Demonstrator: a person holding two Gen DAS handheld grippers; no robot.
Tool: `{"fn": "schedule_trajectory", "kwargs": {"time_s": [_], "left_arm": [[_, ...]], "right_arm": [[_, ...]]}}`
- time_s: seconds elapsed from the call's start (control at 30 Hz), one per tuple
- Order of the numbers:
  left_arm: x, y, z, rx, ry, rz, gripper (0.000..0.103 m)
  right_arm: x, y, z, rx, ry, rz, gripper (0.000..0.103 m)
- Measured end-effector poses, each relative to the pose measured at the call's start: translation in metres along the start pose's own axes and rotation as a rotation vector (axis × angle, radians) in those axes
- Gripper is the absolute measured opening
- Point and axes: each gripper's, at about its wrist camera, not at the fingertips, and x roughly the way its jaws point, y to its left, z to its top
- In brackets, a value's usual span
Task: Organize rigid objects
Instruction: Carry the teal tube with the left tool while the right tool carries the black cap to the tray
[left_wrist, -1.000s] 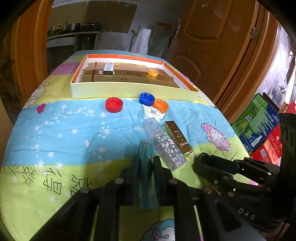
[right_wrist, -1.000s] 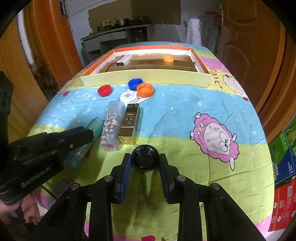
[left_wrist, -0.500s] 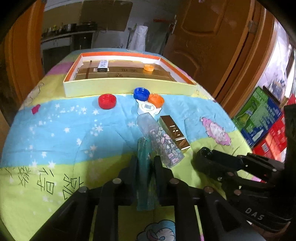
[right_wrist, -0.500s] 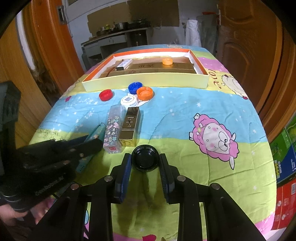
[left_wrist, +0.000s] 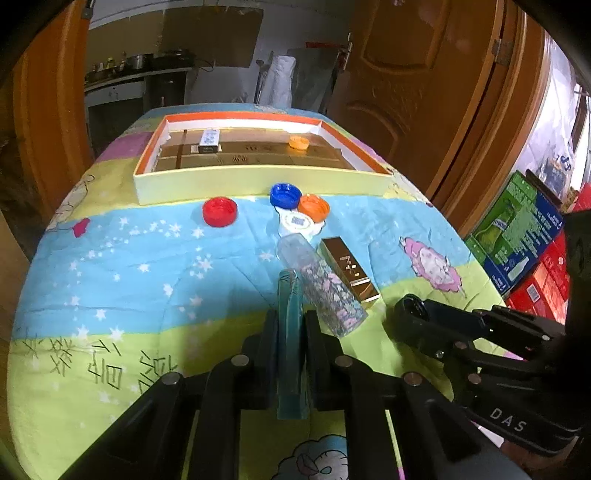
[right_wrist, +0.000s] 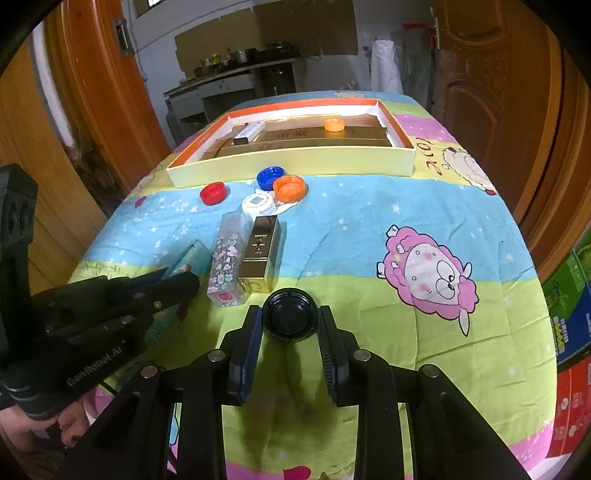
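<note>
My left gripper (left_wrist: 290, 325) is shut on a flat teal box (left_wrist: 291, 332) and holds it above the tablecloth. It also shows in the right wrist view (right_wrist: 184, 284) with the teal box (right_wrist: 190, 256). My right gripper (right_wrist: 290, 321) is shut on a black round cap (right_wrist: 290, 319); it shows in the left wrist view (left_wrist: 410, 312). A floral clear box (right_wrist: 227, 266) and a gold bar box (right_wrist: 260, 251) lie side by side ahead. Red (right_wrist: 213, 192), blue (right_wrist: 271, 176), orange (right_wrist: 290, 187) and white (right_wrist: 258, 204) caps lie in front of the cardboard tray (right_wrist: 295, 160).
The tray holds a white-and-black stick (right_wrist: 248, 132) and an orange cap (right_wrist: 334, 124). Wooden doors stand to both sides. Stacked cartons (left_wrist: 517, 229) sit on the floor at the right. The table's near edge is just below the grippers.
Both grippers have lifted and drawn back a little with their loads, so the table looks farther and the tray is seen more from above. The objects on the cloth have not moved.
</note>
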Motion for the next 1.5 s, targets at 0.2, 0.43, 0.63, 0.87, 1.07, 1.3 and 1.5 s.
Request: {"fn": "schedule_trajectory", "kwargs": {"time_s": [0.2,0.43,0.63,0.87,1.07,1.3,1.5], "left_arm": [[-0.015,0.001,0.011,0.002,-0.038,0.000,0.013],[-0.027,0.001,0.031,0.016,-0.077,0.009,0.013],[-0.031,0.000,0.050,0.025,-0.099,0.017,0.013],[-0.030,-0.001,0.075,0.036,-0.122,0.022,0.013],[-0.023,-0.002,0.099,0.033,-0.133,0.033,0.013],[-0.013,0.000,0.125,0.031,-0.146,0.061,0.013],[-0.002,0.000,0.147,0.032,-0.158,0.093,0.013]], "right_arm": [[0.000,-0.001,0.004,0.006,-0.008,0.010,0.031],[-0.006,-0.006,0.018,0.009,-0.042,0.002,0.030],[-0.007,-0.009,0.035,0.000,-0.067,0.001,0.030],[-0.008,-0.014,0.060,-0.024,-0.105,-0.003,0.030],[-0.007,-0.019,0.086,-0.042,-0.138,-0.011,0.030],[-0.002,-0.025,0.116,-0.062,-0.166,-0.018,0.030],[0.007,-0.029,0.138,-0.055,-0.185,-0.014,0.030]]}}
